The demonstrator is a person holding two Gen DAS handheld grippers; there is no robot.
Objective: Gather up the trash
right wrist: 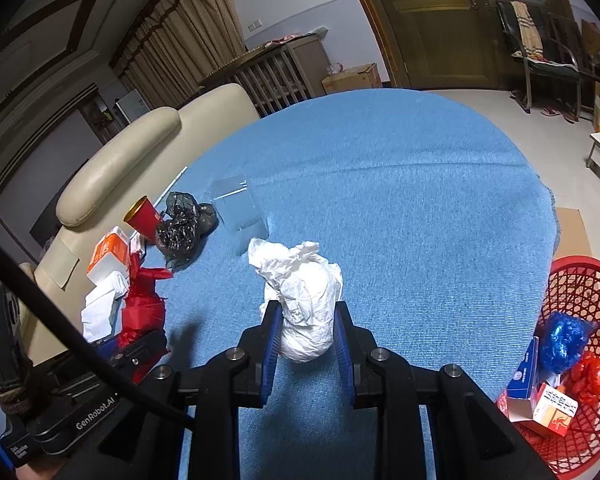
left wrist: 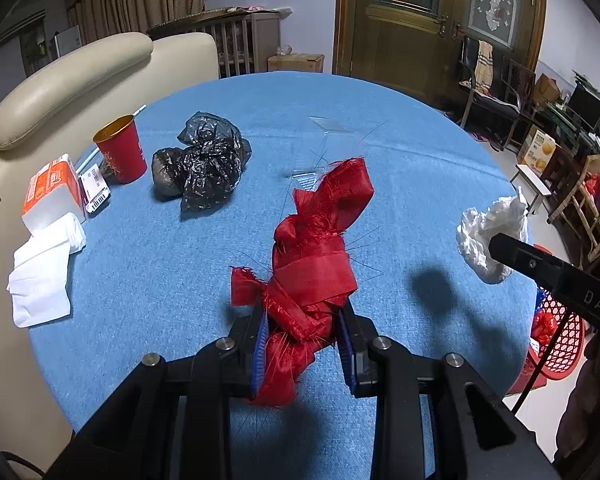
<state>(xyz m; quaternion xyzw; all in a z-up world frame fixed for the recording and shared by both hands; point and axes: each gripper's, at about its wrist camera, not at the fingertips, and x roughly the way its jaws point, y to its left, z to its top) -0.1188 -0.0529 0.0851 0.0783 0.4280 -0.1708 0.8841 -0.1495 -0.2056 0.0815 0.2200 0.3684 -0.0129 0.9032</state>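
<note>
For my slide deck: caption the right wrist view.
Right hand-held gripper holds crumpled white paper above blue tablecloth, red basket alongside.

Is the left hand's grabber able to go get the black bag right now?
Probably not yet. The left gripper has its jaws shut on the red cloth bundle, so it is full. The way across the blue table to the black bag looks free, once the bundle is dropped.

The left hand-held gripper (left wrist: pixel 304 344) and right hand-held gripper (right wrist: pixel 307 340) are built from matte black linkage arms joined by round silver screws, with ribbed blue pads (left wrist: pixel 260 354) lining the fingers. White "GenRobot.AI" lettering and a black cable (right wrist: pixel 60 320) are seen in the right wrist view.
</note>
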